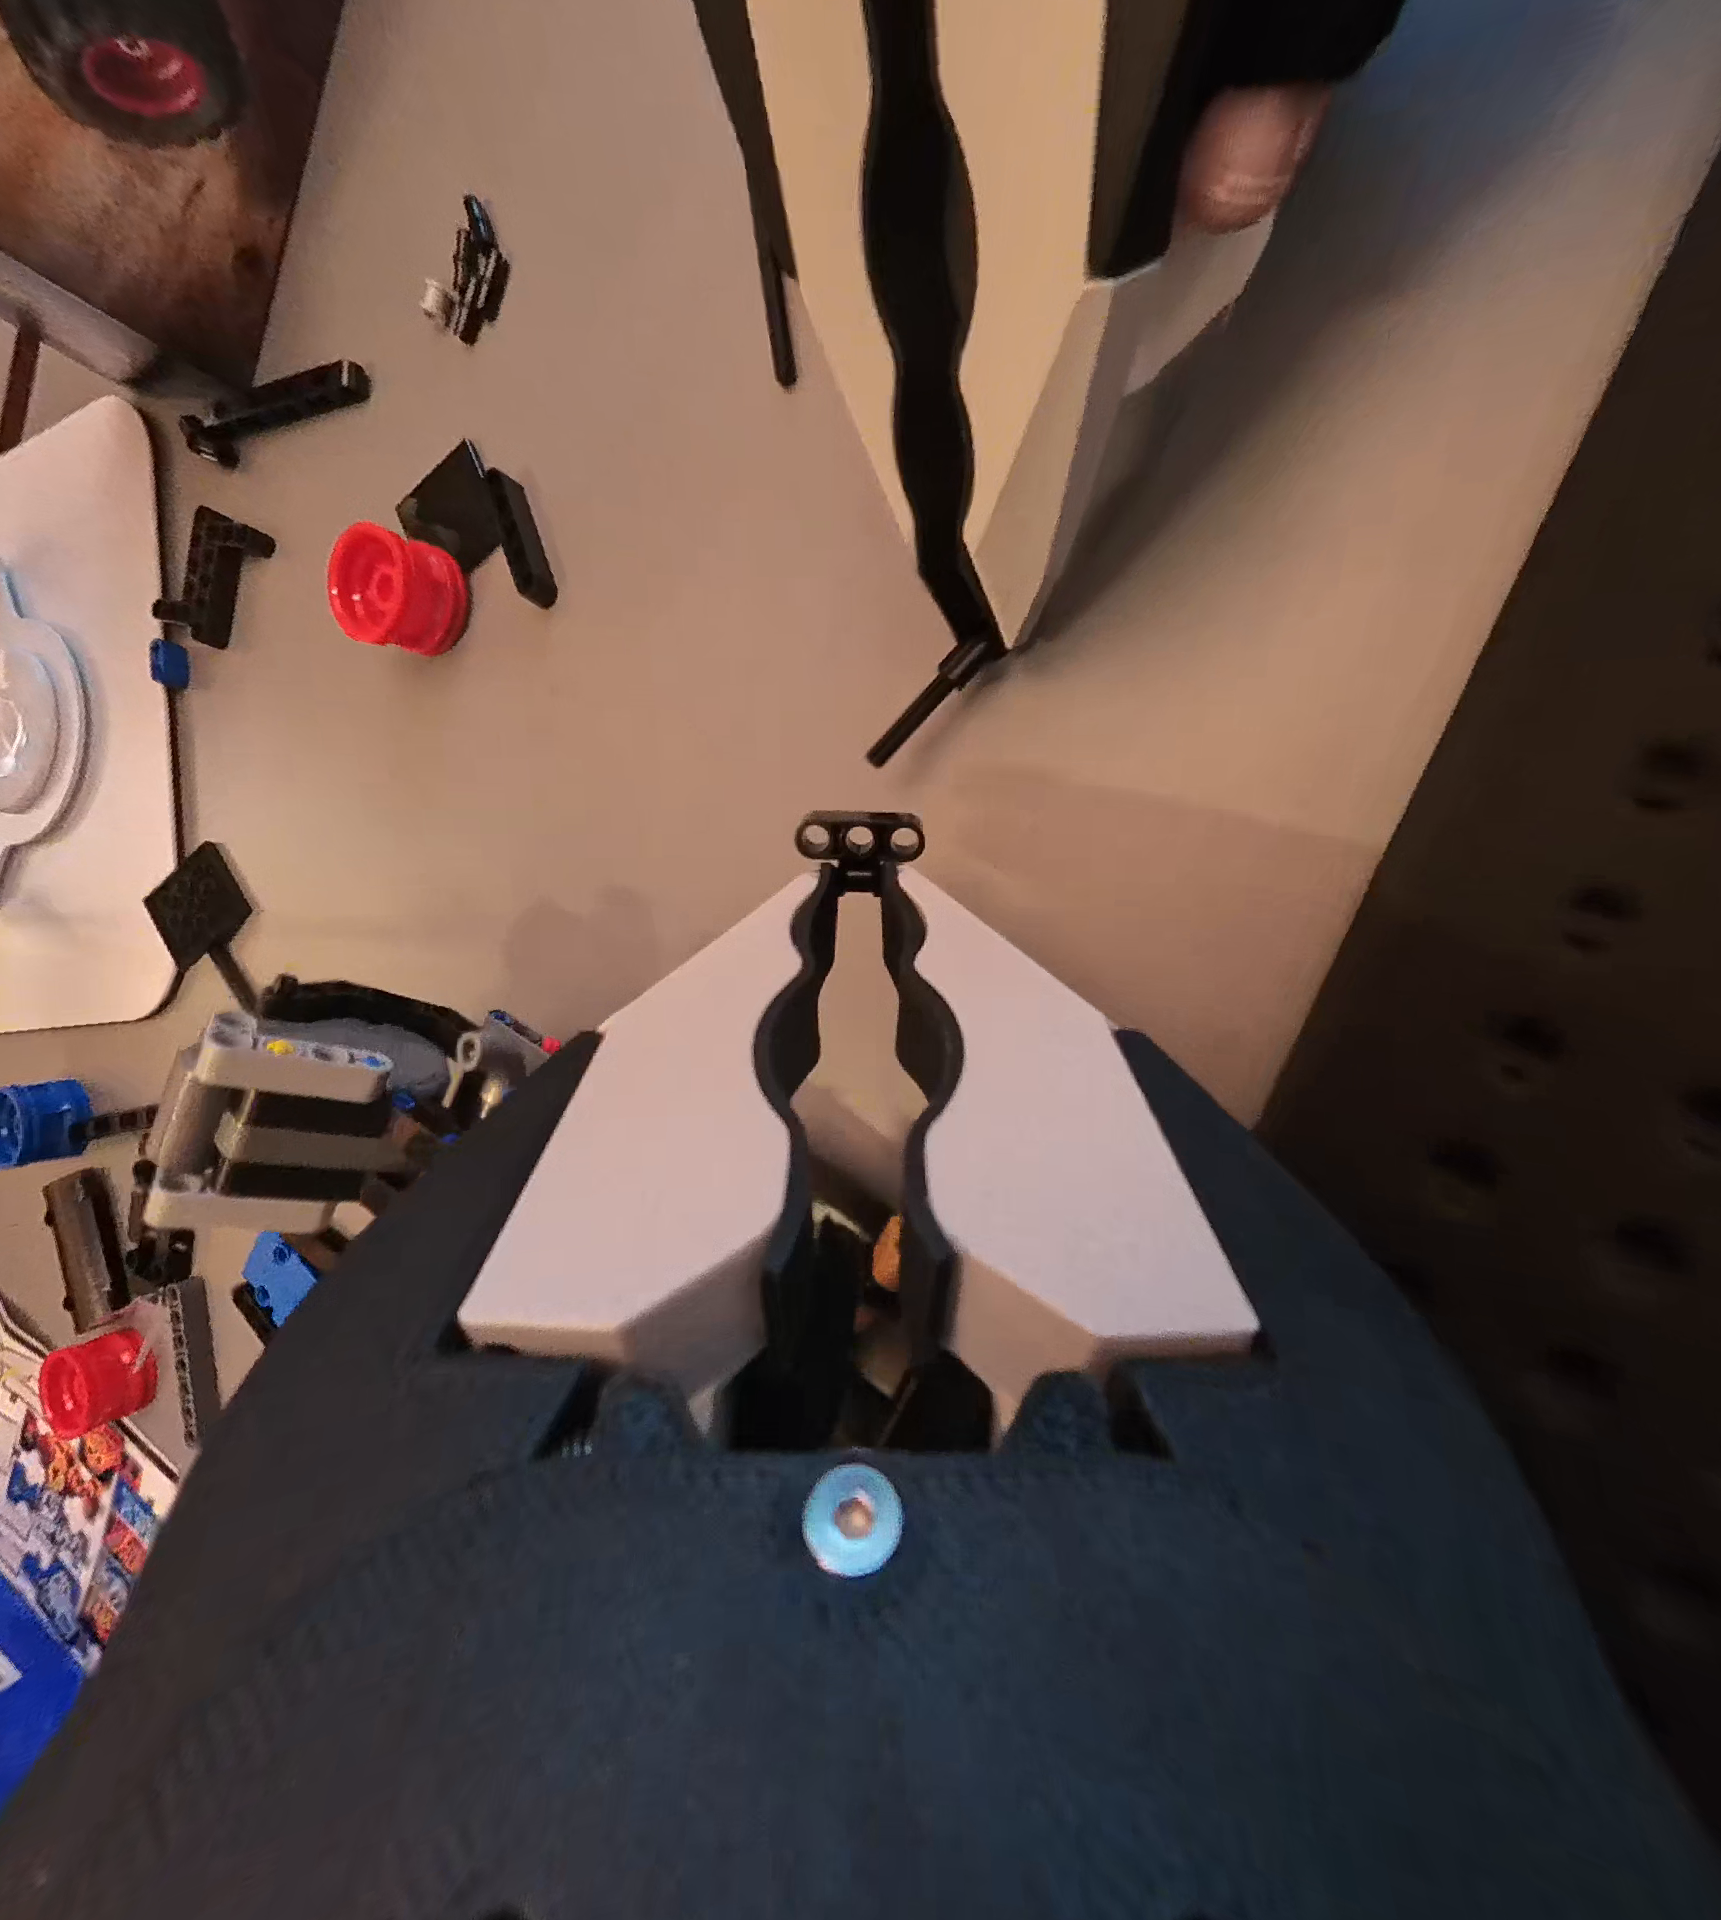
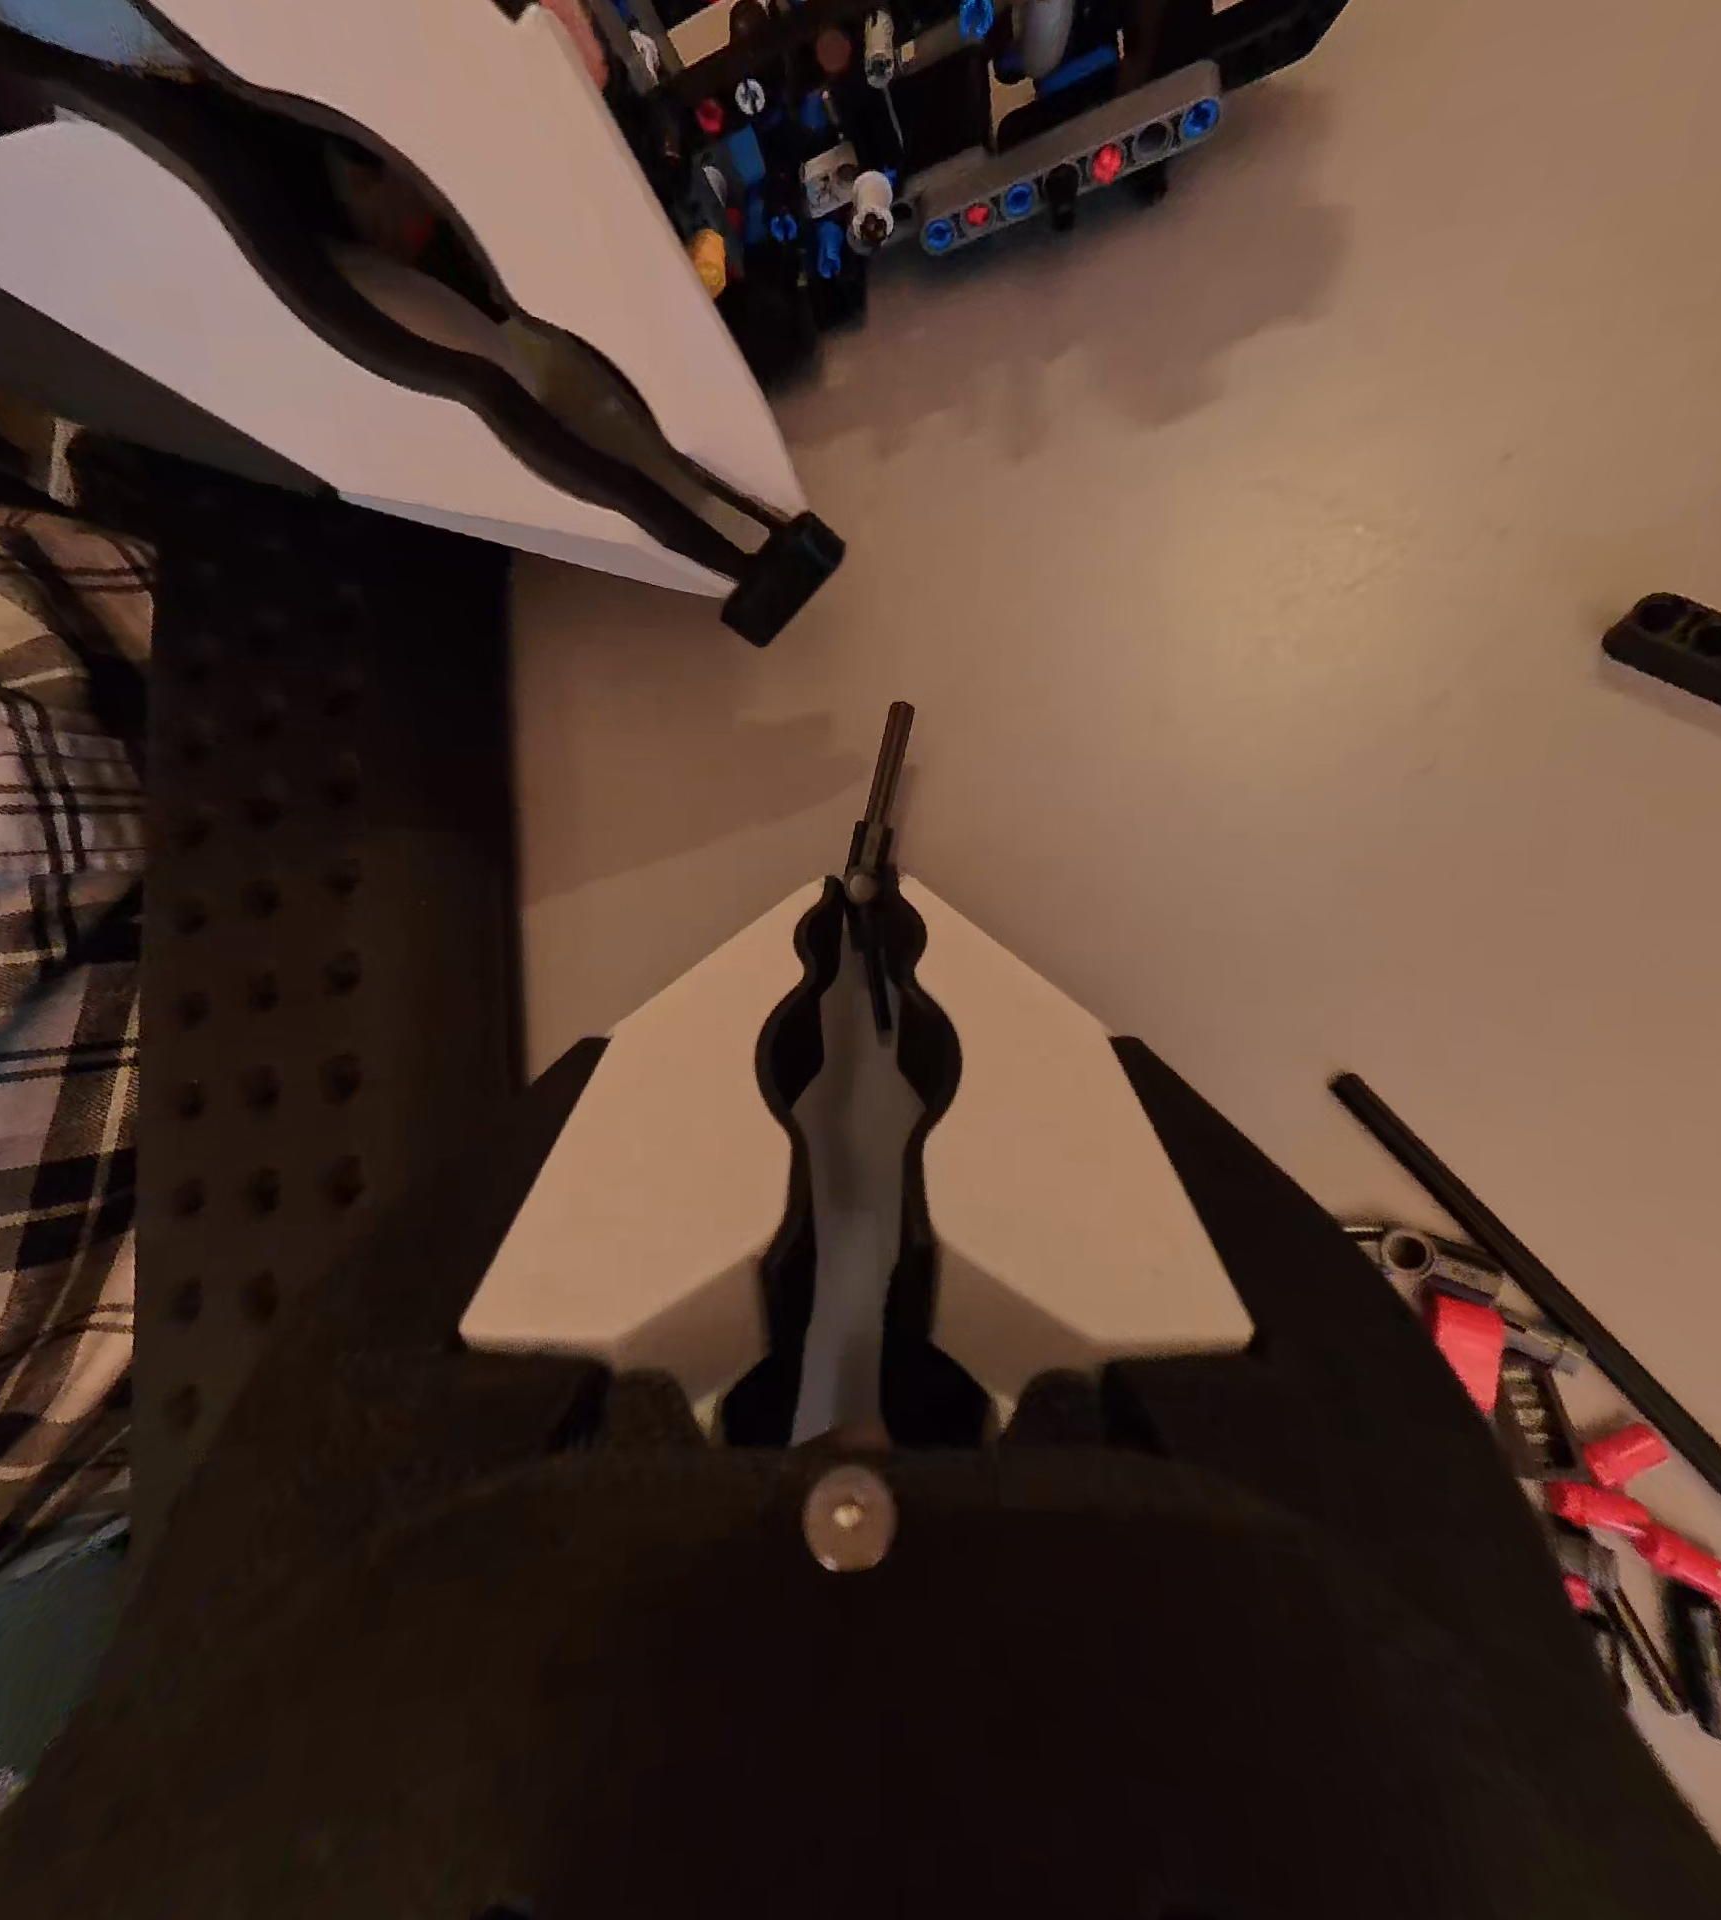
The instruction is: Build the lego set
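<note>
My left gripper (image 1: 858, 878) is shut on a small black three-hole beam (image 1: 859, 836), held above the beige table (image 1: 690, 665). My right gripper (image 2: 864, 888) is shut on a thin black axle (image 2: 885, 774) that points forward. In the left wrist view the right gripper (image 1: 970, 649) comes in from above with the axle (image 1: 923, 712) sticking out toward the beam, a short gap between them. In the right wrist view the left gripper (image 2: 783, 561) enters from the upper left with the black beam (image 2: 781, 582) at its tip. The part-built grey and black model (image 1: 284, 1122) sits at the left; it also shows in the right wrist view (image 2: 939, 135).
Loose parts lie on the table: a red wheel hub (image 1: 397, 601), black beams (image 1: 274, 410), a blue piece (image 1: 35, 1120), a booklet (image 1: 45, 1496). In the right wrist view a long black axle (image 2: 1583, 1320), red pins (image 2: 1614, 1496) and a black beam (image 2: 1718, 660) lie at right. A dark perforated panel (image 1: 1614, 935) borders the table. There is about 6 centimetres between the tips of the two grippers. Both grippers' tips are roughly 15 centimetres from the red wheel hub (image 1: 397, 601).
</note>
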### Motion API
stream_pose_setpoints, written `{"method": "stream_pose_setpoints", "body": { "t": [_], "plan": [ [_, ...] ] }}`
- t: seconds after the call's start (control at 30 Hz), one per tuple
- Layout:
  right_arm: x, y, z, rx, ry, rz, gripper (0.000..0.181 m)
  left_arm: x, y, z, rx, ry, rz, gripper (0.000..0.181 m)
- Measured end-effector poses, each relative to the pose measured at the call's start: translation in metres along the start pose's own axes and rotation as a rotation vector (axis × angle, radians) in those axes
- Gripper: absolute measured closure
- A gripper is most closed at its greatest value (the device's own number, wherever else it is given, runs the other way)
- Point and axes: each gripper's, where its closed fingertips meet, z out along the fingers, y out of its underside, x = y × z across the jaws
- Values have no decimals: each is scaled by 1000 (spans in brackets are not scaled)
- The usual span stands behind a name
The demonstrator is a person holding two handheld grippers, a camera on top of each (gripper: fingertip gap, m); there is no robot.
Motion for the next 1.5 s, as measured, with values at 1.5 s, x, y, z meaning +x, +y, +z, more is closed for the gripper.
{"method": "stream_pose_setpoints", "body": {
  "t": [1.5],
  "plan": [
    [-17, -57, -14, 341, -133, 115, 174, -15, -28, -10, 83, -282, 172, 175]
  ]
}}
